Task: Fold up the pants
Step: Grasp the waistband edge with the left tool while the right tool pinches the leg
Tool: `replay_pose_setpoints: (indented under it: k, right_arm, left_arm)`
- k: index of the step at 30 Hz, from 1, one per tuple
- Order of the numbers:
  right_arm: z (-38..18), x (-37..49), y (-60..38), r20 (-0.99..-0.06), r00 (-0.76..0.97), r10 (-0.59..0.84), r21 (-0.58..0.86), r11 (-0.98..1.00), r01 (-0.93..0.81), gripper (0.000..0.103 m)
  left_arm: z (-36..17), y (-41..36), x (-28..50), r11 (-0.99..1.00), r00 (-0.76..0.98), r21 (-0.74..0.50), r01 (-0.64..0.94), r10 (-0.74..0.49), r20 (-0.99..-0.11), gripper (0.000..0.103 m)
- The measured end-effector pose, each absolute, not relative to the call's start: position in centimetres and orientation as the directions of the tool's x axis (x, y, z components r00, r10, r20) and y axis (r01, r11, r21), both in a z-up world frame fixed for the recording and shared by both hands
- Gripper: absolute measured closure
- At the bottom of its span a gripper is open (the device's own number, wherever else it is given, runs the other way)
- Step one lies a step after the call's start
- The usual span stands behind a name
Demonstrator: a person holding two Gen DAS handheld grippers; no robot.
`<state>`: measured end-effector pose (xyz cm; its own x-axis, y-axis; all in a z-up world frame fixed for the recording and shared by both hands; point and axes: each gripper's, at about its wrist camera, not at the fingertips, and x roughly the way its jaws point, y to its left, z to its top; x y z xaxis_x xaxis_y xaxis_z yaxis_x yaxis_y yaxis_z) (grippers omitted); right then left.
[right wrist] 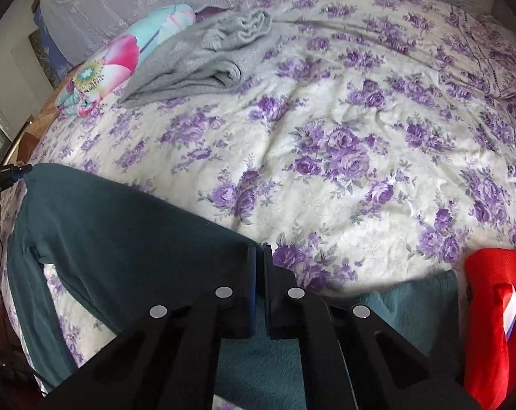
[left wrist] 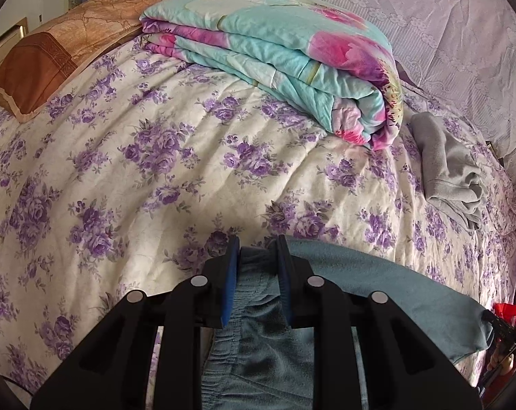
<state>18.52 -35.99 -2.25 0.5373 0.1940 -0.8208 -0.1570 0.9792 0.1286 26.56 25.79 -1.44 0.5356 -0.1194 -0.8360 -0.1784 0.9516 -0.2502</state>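
Note:
The teal pants [left wrist: 377, 287] lie at the near edge of the bed. My left gripper [left wrist: 258, 249] is shut on their gathered waistband [left wrist: 254, 294], which bunches between the blue pads. In the right wrist view the pants [right wrist: 121, 232] stretch left toward the other gripper, a leg trailing down. My right gripper [right wrist: 260, 256] is shut on the pants' upper edge, its jaws nearly touching with thin cloth between them.
The bed has a purple-flowered cover [left wrist: 155, 171]. A folded teal and pink quilt [left wrist: 292, 58] and a brown pillow [left wrist: 59, 54] lie at the back. Grey folded clothing [left wrist: 449, 167] lies beside the quilt. A red garment [right wrist: 497, 324] lies at the right edge.

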Motion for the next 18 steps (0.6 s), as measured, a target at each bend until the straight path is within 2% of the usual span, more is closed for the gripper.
replay_pose_setpoints:
  k: [7, 12, 15, 17, 18]
  right_arm:
    - [3.1, 10.1, -35.4, -0.72, 0.665, 0.201, 0.131, 0.979, -0.154, 0.1]
    - [2.9, 2.3, -35.1, -0.683, 0.7, 0.209, 0.158, 0.978, -0.138, 0.1]
    - [1.6, -1.4, -34.7, -0.674, 0.704, 0.224, 0.189, 0.974, -0.129, 0.1]
    - [0.6, -2.8, -34.5, -0.676, 0.698, 0.236, 0.209, 0.97, -0.126, 0.1]
    - [0.2, -3.2, -34.5, -0.678, 0.697, 0.235, 0.214, 0.97, -0.119, 0.1]
  left_arm:
    - [1.4, 26.6, 22.0, 0.945, 0.613, -0.297, -0.133, -0.157, -0.774, 0.083]
    - [1.4, 28.4, 15.9, 0.94, 0.635, -0.322, -0.11, -0.183, -0.751, 0.083]
    - [0.0, 29.6, 12.2, 0.933, 0.611, -0.32, -0.164, -0.159, -0.775, 0.073]
    - [-0.9, 30.5, 9.9, 0.918, 0.608, -0.347, -0.19, -0.168, -0.776, 0.06]
    - [-1.4, 31.0, 8.8, 0.905, 0.607, -0.378, -0.196, -0.191, -0.771, 0.058]
